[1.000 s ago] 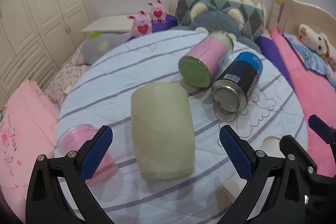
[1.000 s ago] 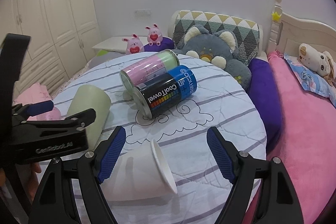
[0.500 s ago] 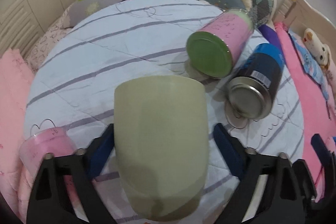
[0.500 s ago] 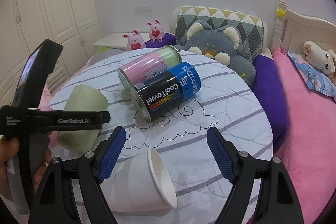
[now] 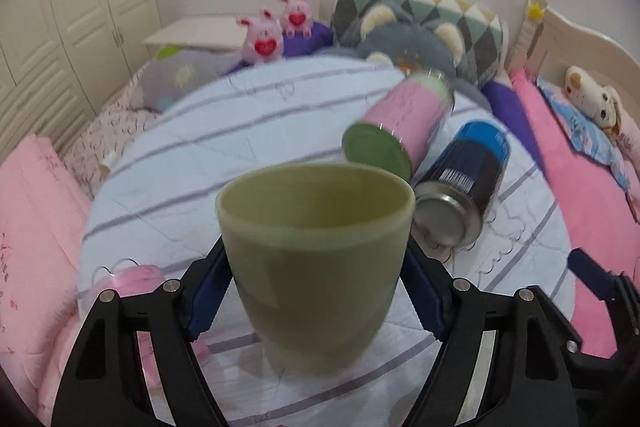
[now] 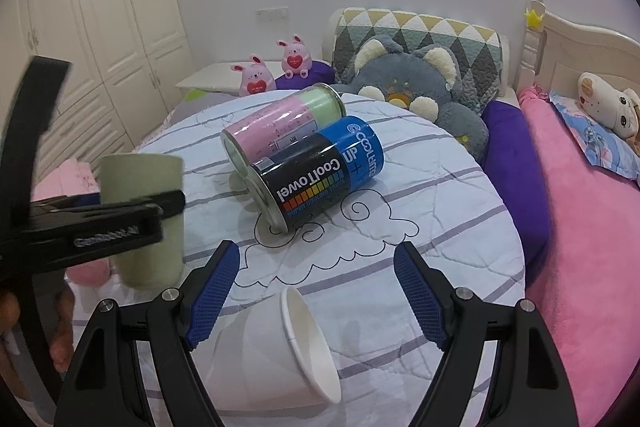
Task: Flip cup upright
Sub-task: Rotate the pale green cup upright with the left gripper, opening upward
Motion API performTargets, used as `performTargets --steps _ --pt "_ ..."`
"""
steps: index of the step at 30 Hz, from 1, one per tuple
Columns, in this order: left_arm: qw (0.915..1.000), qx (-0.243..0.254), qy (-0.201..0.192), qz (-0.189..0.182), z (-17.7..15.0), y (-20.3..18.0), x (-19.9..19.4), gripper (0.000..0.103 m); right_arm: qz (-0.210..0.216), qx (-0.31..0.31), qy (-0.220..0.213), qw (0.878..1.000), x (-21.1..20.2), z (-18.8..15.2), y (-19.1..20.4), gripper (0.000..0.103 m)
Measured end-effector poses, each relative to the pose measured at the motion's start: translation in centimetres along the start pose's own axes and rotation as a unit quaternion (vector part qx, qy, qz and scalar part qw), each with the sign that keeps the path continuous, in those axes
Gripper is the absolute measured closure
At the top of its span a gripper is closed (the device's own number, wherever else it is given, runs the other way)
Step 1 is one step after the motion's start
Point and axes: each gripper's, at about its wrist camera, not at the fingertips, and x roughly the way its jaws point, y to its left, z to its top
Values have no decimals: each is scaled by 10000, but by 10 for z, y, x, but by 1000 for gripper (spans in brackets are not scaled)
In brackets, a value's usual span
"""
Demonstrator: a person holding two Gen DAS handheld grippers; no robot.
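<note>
My left gripper [image 5: 316,287] is shut on a pale green cup [image 5: 316,267] and holds it upright, mouth up, just above the striped round table [image 5: 200,147]. From the right wrist view the same green cup [image 6: 140,187] shows at the left, clamped in the left gripper [image 6: 120,223]. My right gripper [image 6: 318,293] is open and empty, hovering over a white paper cup [image 6: 288,347] that lies on its side with its mouth towards the right.
A pink-and-green can [image 5: 400,123] and a blue-and-black can [image 5: 464,183] lie on their sides mid-table. A pink transparent cup [image 5: 120,287] lies at the left. Plush toys and pillows [image 6: 416,75] sit behind, with a pink bed [image 6: 580,227] to the right.
My left gripper closed on the green cup, which was lying on its side, lifted it and turned it mouth up. The right gripper stayed open over the paper cup.
</note>
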Motion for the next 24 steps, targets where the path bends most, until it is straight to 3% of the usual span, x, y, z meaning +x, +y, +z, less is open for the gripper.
performTargets --steps 7,10,13,24 --pt "9996 114 -249 81 -8 1 -10 23 -16 -29 13 10000 2 0 6 22" --pt "9985 275 -385 290 -14 -4 -14 23 3 -29 -2 10000 0 -3 7 22" --pt "9992 288 -225 134 -18 -6 -10 23 -42 -40 47 10000 1 -5 8 22" --pt "9989 395 -230 138 -24 -13 -11 23 -95 12 56 9999 -3 -8 5 22"
